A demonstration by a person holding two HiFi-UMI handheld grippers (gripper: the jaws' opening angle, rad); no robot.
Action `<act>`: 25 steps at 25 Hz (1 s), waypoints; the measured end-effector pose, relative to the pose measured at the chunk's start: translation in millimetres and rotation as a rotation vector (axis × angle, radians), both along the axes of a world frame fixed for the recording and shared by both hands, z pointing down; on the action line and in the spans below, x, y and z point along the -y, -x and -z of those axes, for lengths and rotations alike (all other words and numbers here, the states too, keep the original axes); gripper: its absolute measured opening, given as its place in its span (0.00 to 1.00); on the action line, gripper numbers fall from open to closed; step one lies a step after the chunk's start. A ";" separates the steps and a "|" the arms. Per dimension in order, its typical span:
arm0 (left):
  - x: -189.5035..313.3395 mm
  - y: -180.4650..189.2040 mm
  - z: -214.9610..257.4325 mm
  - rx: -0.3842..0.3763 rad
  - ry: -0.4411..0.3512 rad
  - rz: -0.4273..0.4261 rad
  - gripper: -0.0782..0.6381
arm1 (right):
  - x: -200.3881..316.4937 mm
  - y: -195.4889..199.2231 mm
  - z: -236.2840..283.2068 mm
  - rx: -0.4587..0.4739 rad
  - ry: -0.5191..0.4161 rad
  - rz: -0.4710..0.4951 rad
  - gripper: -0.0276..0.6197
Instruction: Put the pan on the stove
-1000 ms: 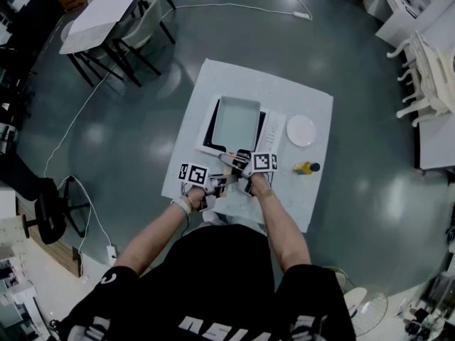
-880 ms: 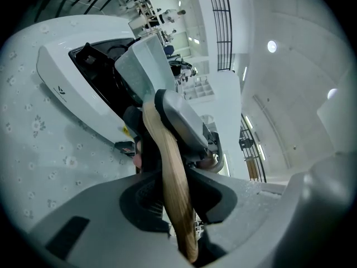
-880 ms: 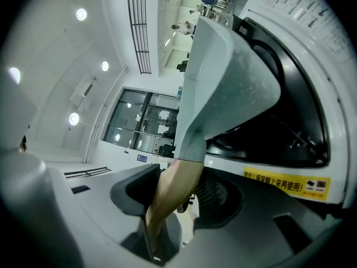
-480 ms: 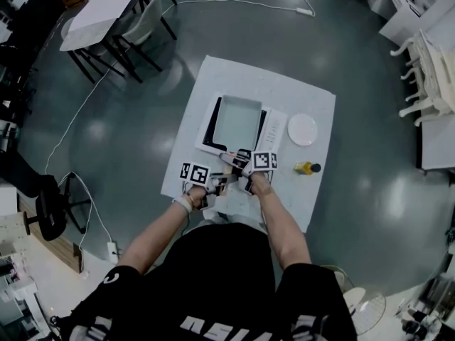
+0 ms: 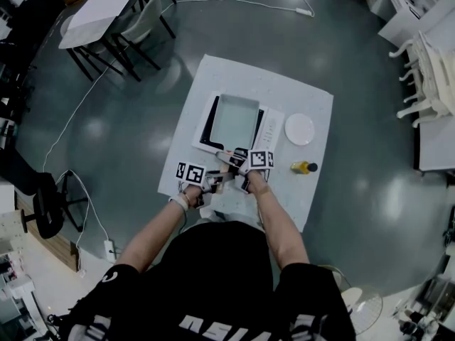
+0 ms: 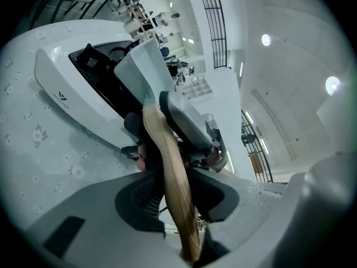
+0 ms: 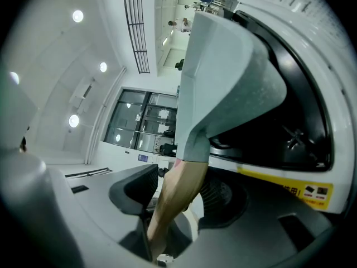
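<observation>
A pale grey-green rectangular pan [image 5: 237, 119] sits on the black-topped white stove [image 5: 272, 130] on the table. Its wooden handle [image 5: 229, 158] points toward me. Both grippers are at that handle, the left gripper [image 5: 213, 180] further back and the right gripper [image 5: 239, 163] nearer the pan. In the left gripper view the handle [image 6: 167, 172] runs between the jaws of the left gripper [image 6: 170, 200], with a dark gap beside it. In the right gripper view the handle [image 7: 181, 188] stands between the pads of the right gripper [image 7: 178, 200], clear of the right pad. Both pairs of jaws have just been opening.
A white plate [image 5: 299, 128] lies right of the stove and a small yellow bottle [image 5: 304, 167] lies in front of it. The flowered tablecloth [image 5: 213, 77] covers the table. A white table with chairs [image 5: 106, 9] stands far left, and a cable crosses the floor.
The head view has shifted slightly. Both hands stay at the handle and the pan stays on the stove.
</observation>
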State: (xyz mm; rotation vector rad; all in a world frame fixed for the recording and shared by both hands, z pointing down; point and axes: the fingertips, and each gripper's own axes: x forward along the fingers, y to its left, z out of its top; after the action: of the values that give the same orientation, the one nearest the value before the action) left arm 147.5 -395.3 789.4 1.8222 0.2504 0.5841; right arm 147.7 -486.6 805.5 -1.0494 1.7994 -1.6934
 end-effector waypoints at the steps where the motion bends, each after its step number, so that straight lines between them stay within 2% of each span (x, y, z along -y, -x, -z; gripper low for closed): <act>1: 1.5 0.9 0.5 -0.005 0.001 0.005 0.27 | 0.8 1.0 0.9 0.003 0.000 0.003 0.36; 7: 12.2 8.4 8.1 -0.034 -0.008 0.055 0.32 | -8.1 -3.7 -0.3 -0.049 0.024 -0.011 0.45; 13: 29.8 24.7 14.3 -0.059 -0.014 0.131 0.32 | -27.6 -21.0 0.3 -0.114 0.062 -0.075 0.46; 18: 48.5 41.1 23.1 -0.079 -0.031 0.209 0.32 | -44.7 -35.1 6.5 -0.230 0.086 -0.115 0.46; 22: 53.9 56.2 35.7 -0.057 -0.118 0.224 0.31 | -57.7 -45.4 19.8 -0.375 0.086 -0.158 0.43; 25: 56.4 67.9 44.1 -0.039 -0.234 0.206 0.28 | -64.5 -46.9 36.2 -0.504 0.081 -0.183 0.37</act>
State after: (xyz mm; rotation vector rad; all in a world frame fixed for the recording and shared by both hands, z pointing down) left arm 79.6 -451.7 745.3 2.0570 0.0190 0.4481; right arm 194.6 -422.1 769.2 -1.7411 1.8562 -1.4895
